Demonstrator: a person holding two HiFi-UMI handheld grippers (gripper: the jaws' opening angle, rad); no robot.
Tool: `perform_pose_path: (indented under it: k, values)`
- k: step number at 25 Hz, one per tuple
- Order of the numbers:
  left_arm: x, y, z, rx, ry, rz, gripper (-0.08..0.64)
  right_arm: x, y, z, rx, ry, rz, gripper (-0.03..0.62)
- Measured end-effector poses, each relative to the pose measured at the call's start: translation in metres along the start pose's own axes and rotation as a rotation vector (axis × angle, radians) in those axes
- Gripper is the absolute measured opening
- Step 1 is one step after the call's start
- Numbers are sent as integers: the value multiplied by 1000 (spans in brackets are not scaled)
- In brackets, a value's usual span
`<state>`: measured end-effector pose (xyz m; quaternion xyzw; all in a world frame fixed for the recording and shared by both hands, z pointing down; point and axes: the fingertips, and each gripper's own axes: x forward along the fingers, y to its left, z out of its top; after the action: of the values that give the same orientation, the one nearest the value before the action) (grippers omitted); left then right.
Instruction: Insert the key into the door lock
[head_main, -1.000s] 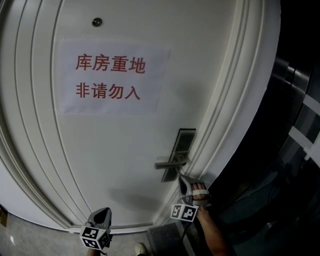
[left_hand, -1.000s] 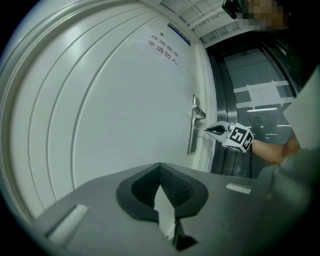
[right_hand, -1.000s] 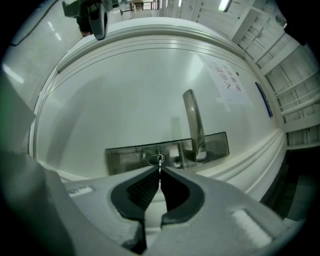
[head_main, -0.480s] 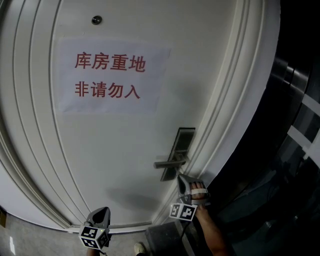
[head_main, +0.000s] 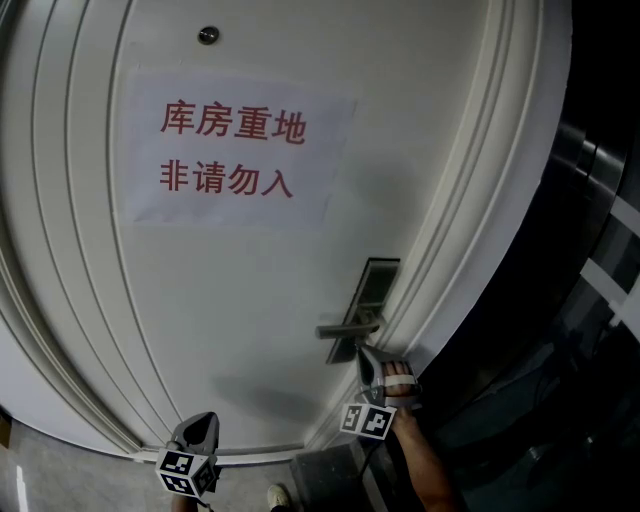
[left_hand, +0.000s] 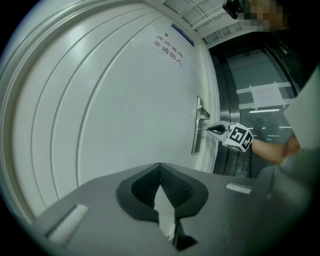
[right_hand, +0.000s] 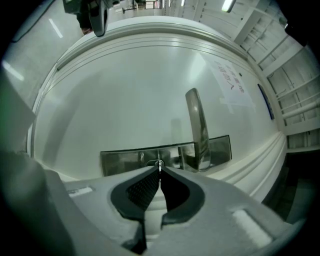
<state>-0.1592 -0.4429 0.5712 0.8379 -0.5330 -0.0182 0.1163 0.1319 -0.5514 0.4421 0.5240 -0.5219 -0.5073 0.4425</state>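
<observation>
The steel lock plate (head_main: 374, 284) with its lever handle (head_main: 348, 326) sits on the right side of a white door (head_main: 250, 310). My right gripper (head_main: 362, 354) is level, just below the handle, shut on a small silver key (right_hand: 159, 167). In the right gripper view the key's tip is at the keyhole (right_hand: 156, 163) in the lock plate (right_hand: 125, 160), left of the handle (right_hand: 197, 130). From the left gripper view, the right gripper (left_hand: 216, 129) holds the key against the plate (left_hand: 196, 135). My left gripper (head_main: 204, 424) hangs low and left of the lock, shut and empty (left_hand: 160, 166).
A paper sign (head_main: 240, 150) with red characters hangs on the door under a peephole (head_main: 208, 36). Stepped white moulding (head_main: 455, 250) frames the door on the right, and dark glass panels (head_main: 590, 300) stand beyond it. A person's forearm (head_main: 428, 468) carries the right gripper.
The head view has shifted slightly, so the door sits a little further right. Neither gripper has visibly moved against the door.
</observation>
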Motion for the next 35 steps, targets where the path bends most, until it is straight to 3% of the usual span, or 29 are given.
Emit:
perform_pose_path:
  k: [35]
  values:
    - [2,-13,0,14,5,5,3,14,3,2,18,-22,-7,15]
